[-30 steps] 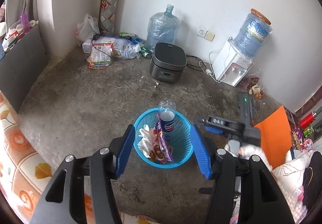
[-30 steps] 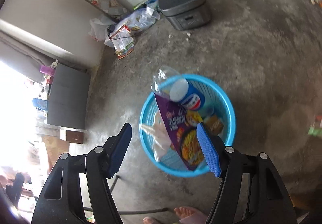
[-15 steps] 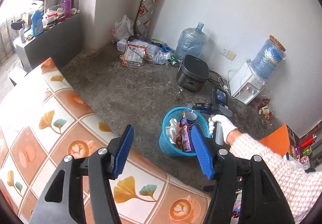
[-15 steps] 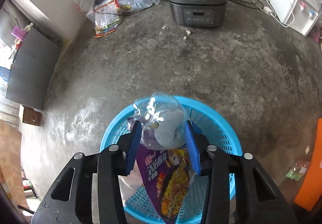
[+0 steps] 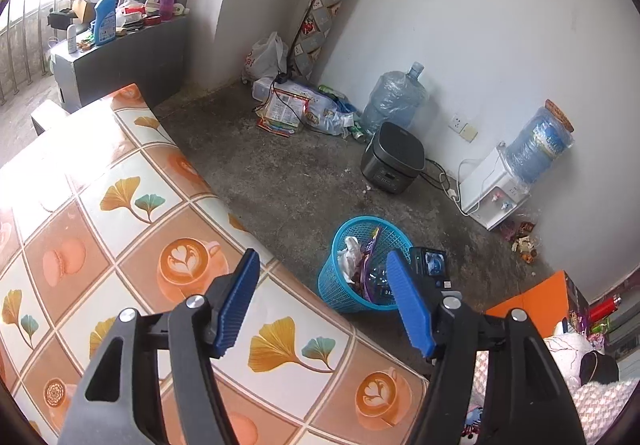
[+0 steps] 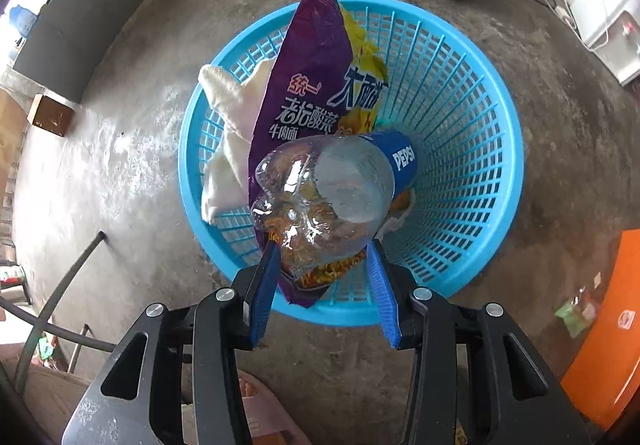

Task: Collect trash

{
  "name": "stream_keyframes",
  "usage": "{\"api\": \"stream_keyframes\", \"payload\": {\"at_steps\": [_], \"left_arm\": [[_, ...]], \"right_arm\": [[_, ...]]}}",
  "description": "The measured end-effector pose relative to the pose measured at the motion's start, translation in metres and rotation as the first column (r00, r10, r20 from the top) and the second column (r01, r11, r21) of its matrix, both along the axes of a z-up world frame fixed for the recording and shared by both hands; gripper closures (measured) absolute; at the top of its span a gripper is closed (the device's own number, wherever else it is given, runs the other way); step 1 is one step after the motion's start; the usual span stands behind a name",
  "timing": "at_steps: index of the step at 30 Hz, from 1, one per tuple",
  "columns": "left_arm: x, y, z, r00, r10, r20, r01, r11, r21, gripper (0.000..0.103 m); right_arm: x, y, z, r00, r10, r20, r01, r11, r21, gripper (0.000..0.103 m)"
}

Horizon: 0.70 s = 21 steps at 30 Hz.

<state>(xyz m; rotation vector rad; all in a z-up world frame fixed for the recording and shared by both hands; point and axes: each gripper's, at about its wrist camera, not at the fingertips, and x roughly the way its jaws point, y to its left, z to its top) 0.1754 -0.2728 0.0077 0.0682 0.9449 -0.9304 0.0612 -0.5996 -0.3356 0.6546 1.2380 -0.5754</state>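
A blue mesh basket (image 6: pixel 500 125) stands on the concrete floor and holds trash. In it are a purple noodle packet (image 6: pixel 312 77), a white crumpled cloth (image 6: pixel 228 133) and a clear Pepsi bottle (image 6: pixel 320 197). My right gripper (image 6: pixel 323 249) points steeply down into the basket, its blue pads pressed on the bottle's clear base. The left wrist view shows the basket (image 5: pixel 340 293) from farther off, with the right gripper's body (image 5: pixel 430 265) over its rim. My left gripper (image 5: pixel 320 257) hangs above the table edge; its jaws are opening with nothing between them.
A table with a coffee-and-leaf patterned cloth (image 5: pixel 120 225) fills the near left. A dark rice cooker (image 5: pixel 394 159), a water jug (image 5: pixel 396 97) and a white dispenser (image 5: pixel 492 189) stand along the wall. Wrappers (image 5: pixel 520 241) lie near an orange box (image 5: pixel 532 301).
My right gripper dropped onto the basket and closed on the bottle, now lower in the basket. My left gripper drew back over the table and its jaws widened.
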Motion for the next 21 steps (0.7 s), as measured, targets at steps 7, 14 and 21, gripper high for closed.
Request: {"api": "stream_keyframes", "payload": {"at_steps": [7,14,21], "left_arm": [[-0.016,0.042,0.02,0.996,0.064,0.055,-0.061,0.997,-0.046,0.025],[-0.041,0.089,0.038,0.962,0.245,0.117,-0.241,0.969,-0.051,0.006],[-0.072,0.133,0.053,0.802,0.512,0.308,-0.551,0.833,0.052,0.006]], "right_arm": [[-0.04,0.011,0.083,0.973,-0.084,0.215,0.099,0.993,-0.06,0.057],[-0.08,0.068,0.174,0.915,-0.025,0.403,0.089,0.986,-0.14,0.051],[-0.097,0.145,0.25,0.849,0.154,0.505,-0.007,0.96,-0.281,0.023]]}}
